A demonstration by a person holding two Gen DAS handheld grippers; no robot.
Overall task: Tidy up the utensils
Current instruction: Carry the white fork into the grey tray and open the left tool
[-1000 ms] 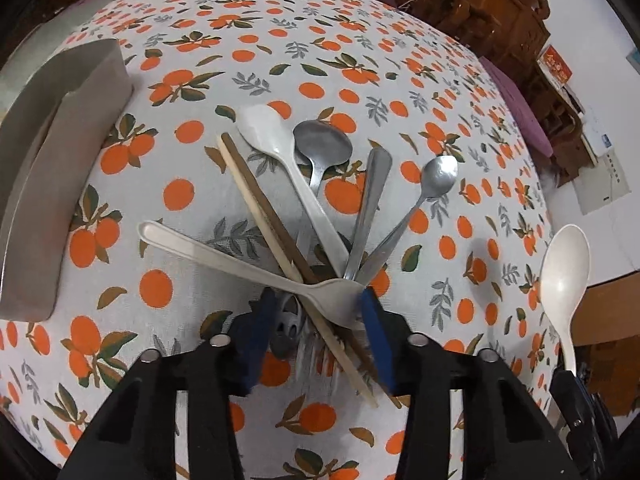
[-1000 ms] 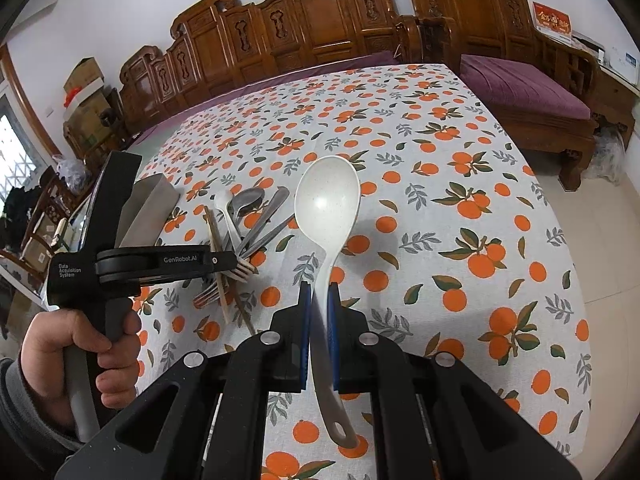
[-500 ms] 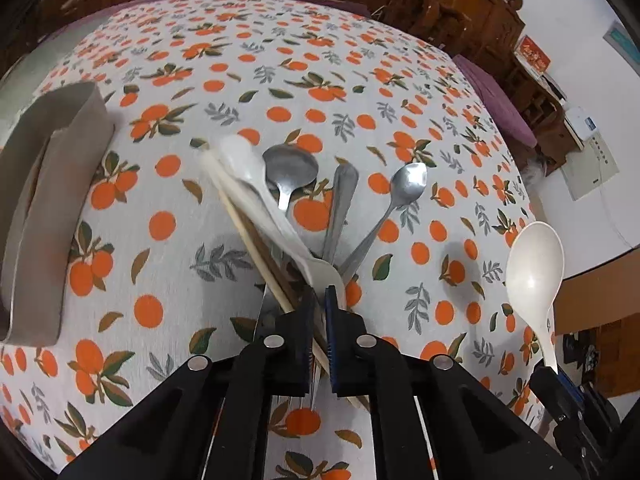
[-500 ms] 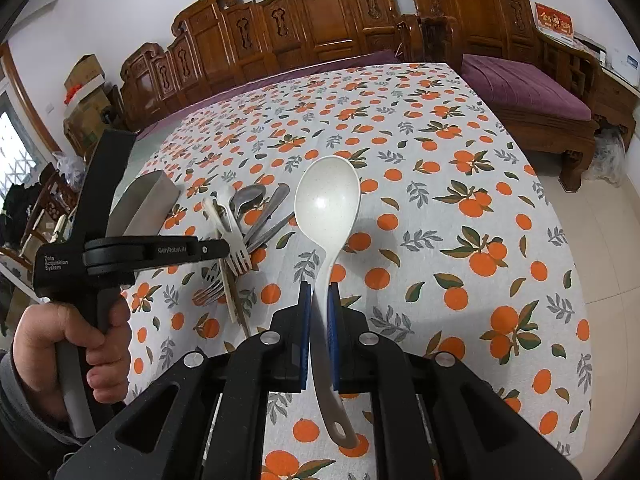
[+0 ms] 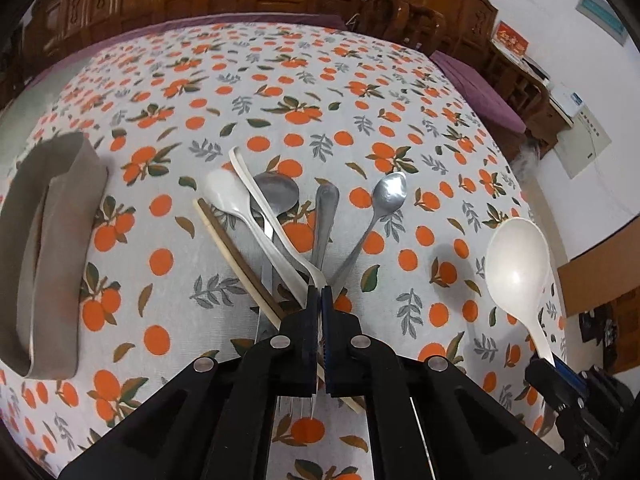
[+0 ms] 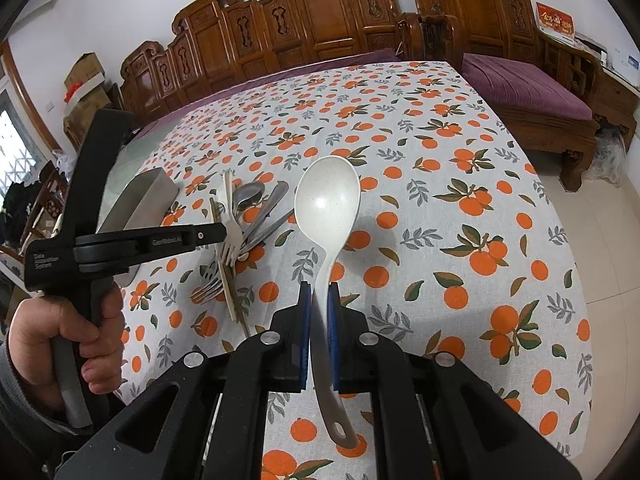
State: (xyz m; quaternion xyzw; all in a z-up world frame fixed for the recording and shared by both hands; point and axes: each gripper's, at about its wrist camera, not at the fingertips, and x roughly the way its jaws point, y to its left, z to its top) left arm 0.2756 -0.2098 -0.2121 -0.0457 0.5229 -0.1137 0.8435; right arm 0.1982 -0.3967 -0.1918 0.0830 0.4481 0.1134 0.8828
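Right now the white fork (image 5: pixel 276 220) sits pinched at its neck in the left gripper (image 5: pixel 320 300), jaws fully closed, lower centre of frame above the utensil pile (image 5: pixel 304 216). Right gripper (image 6: pixel 319 304) clamps the white ladle (image 6: pixel 326 208) by its handle.

A home living or dining room. Carved wooden benches (image 6: pixel 320 32) with purple cushions (image 6: pixel 524 88) ring the worktop (image 6: pixel 460 208), which wears an orange-print tablecloth. Cardboard boxes (image 6: pixel 84 80) are stacked in a corner by white walls.
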